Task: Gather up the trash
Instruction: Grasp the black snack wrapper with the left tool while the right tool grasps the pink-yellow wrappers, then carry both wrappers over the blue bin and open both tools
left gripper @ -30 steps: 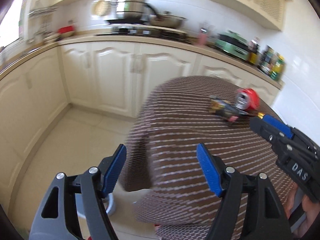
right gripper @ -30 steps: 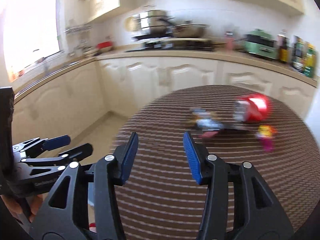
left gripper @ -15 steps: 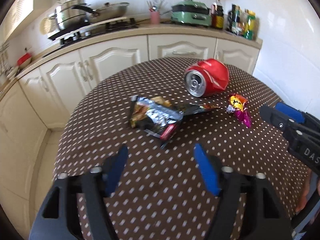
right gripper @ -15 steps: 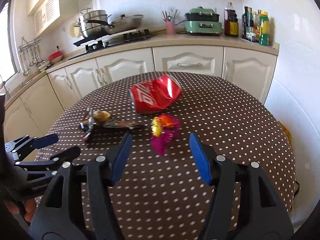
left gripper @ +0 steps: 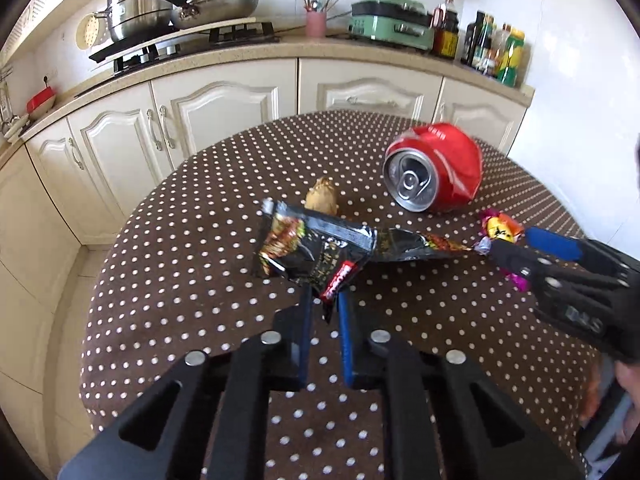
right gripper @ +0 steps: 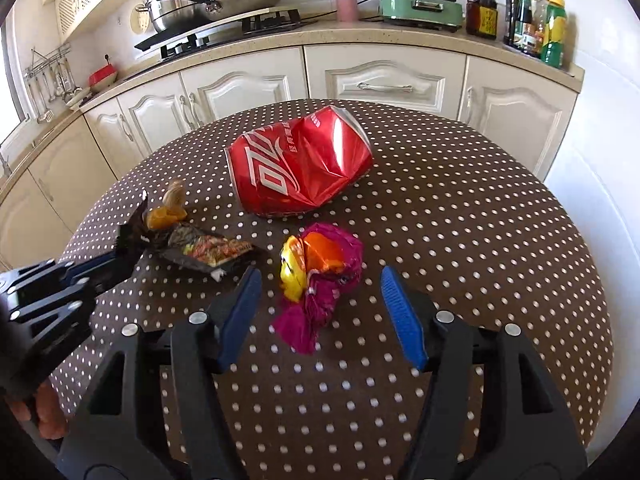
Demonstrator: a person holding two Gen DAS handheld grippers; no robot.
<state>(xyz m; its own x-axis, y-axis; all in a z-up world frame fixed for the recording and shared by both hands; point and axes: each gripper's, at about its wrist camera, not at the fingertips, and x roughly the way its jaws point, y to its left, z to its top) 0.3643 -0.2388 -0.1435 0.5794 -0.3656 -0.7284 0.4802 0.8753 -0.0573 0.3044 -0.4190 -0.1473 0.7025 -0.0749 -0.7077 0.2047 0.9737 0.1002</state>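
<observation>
A black snack wrapper (left gripper: pixel 320 248) lies on the round dotted table (left gripper: pixel 180 272). My left gripper (left gripper: pixel 324 304) is shut on its near corner; it also shows in the right wrist view (right gripper: pixel 128 252). A crushed red can (left gripper: pixel 436 168) lies on its side behind, also in the right wrist view (right gripper: pixel 300 164). A pink and orange candy wrapper (right gripper: pixel 320 276) lies between the open fingers of my right gripper (right gripper: pixel 320 300), which shows at the right of the left wrist view (left gripper: pixel 532 248). A small tan scrap (left gripper: pixel 322 200) lies behind the snack wrapper.
Cream kitchen cabinets (left gripper: pixel 224 104) curve behind the table. The counter holds pots on a stove (left gripper: pixel 160 12), a pink utensil cup (left gripper: pixel 316 24), a green cooker (left gripper: pixel 392 20) and bottles (left gripper: pixel 496 48). A white tiled wall (left gripper: pixel 580 100) stands to the right.
Both grippers swung in over the table and moved closer to the trash. My left gripper closed on the snack wrapper's corner. My right gripper came around the candy wrapper, still open.
</observation>
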